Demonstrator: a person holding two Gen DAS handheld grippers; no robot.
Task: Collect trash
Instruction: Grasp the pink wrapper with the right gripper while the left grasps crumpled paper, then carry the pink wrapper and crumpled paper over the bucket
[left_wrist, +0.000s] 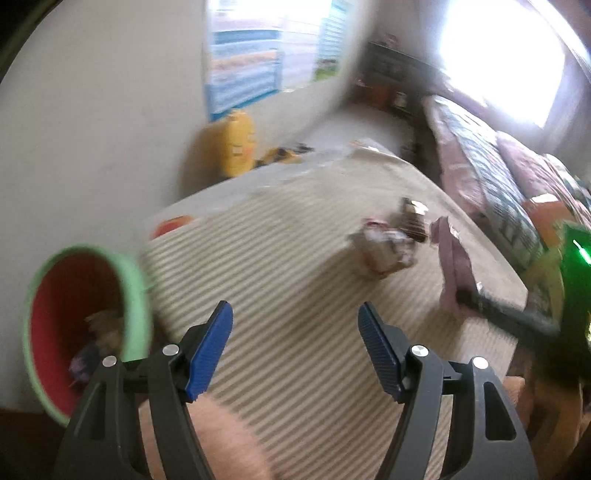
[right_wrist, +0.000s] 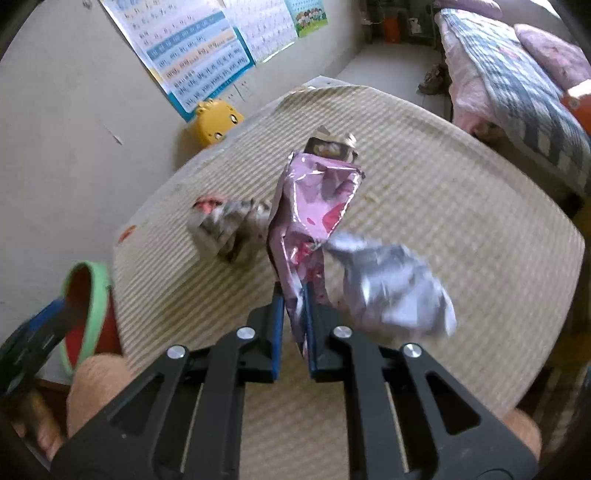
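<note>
Right gripper (right_wrist: 294, 314) clamped on pink wrapper (right_wrist: 314, 206), silver wrapper (right_wrist: 391, 288) at four o'clock seen only in right view, left gripper (left_wrist: 295, 347) wide apart and empty over striped mat (left_wrist: 295, 229), bin (left_wrist: 129, 295) at nine o'clock showing trash inside only in left view.

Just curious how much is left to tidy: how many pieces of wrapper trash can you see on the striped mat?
3: a pink foil wrapper pinched upright in the right hand-held gripper, a crumpled grey-white wrapper beside it, and a dark brown wrapper behind. More may be hidden.
</note>
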